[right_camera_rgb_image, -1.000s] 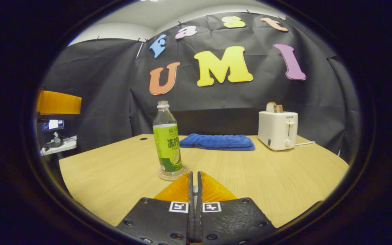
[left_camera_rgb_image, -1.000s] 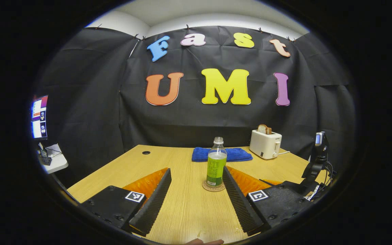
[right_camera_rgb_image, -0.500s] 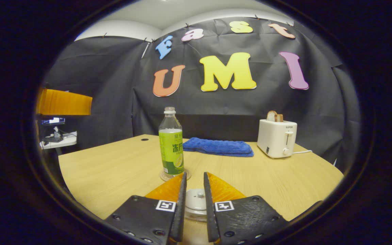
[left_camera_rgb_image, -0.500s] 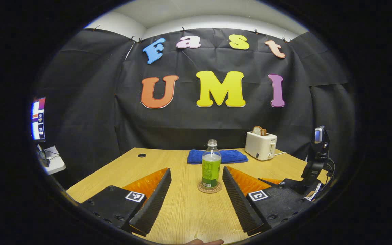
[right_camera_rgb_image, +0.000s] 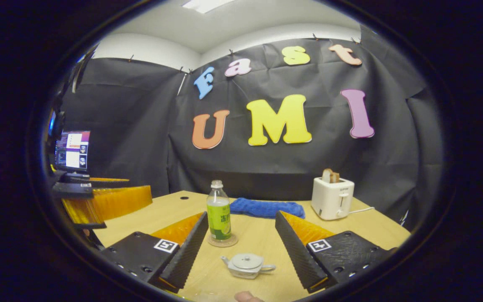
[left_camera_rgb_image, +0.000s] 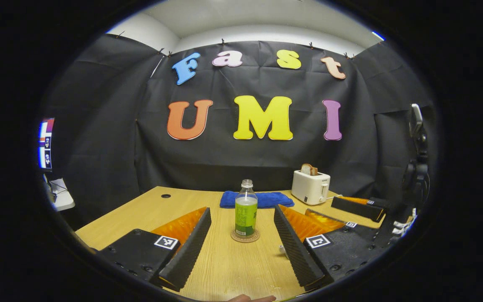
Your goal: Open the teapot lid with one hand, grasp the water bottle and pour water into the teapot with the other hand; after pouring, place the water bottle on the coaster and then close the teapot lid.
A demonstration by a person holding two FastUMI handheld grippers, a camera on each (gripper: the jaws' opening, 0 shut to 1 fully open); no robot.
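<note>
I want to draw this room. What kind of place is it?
Probably a recording booth made to look like a kitchen table: black cloth wall hung all round, a wooden table with a toaster, teapot and bottle, and a computer screen off to the side.

You have one water bottle [right_camera_rgb_image: 219,209], one coaster [right_camera_rgb_image: 222,240], one teapot [right_camera_rgb_image: 247,265] with one lid [right_camera_rgb_image: 246,261], one blue towel [right_camera_rgb_image: 266,207] and one toaster [right_camera_rgb_image: 332,198] on your bench [right_camera_rgb_image: 350,228], toward its far edge.
</note>
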